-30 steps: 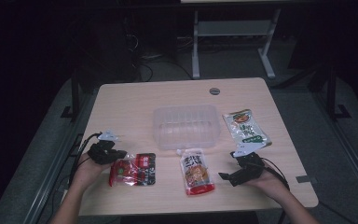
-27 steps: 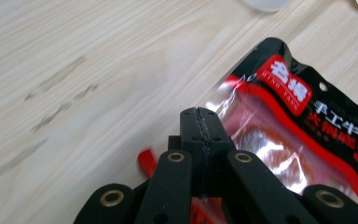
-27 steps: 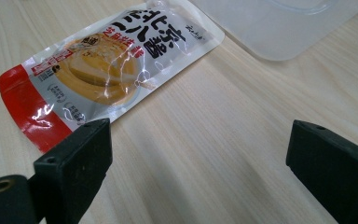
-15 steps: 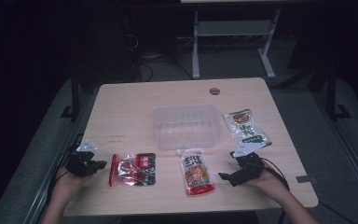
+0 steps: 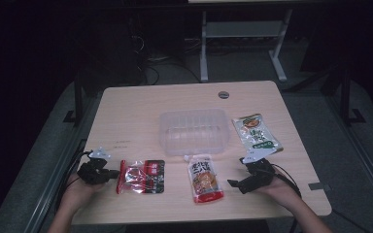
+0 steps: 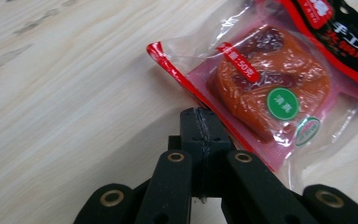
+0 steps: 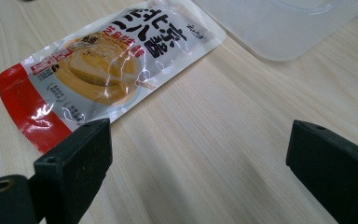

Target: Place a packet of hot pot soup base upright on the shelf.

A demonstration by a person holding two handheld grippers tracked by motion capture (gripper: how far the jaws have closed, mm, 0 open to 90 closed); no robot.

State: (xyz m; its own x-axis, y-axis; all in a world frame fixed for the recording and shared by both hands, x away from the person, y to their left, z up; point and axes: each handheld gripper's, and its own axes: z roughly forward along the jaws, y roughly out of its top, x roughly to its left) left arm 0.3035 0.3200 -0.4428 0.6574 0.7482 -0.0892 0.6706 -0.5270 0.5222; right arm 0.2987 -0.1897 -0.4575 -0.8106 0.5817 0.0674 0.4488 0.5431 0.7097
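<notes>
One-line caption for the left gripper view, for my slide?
Left tool, jaws shut and empty, at the edge of the red snack packet on the wooden table.

Dim lab or test room, staged for recording. Pale wood-grain table (image 5: 141, 104) with cable grommet (image 5: 223, 94) stands on grey carpet (image 5: 349, 145). Behind: white metal desk frame (image 5: 243, 34), loose cables (image 5: 155, 68) on floor. Surroundings dark, no household furnishings.
</notes>
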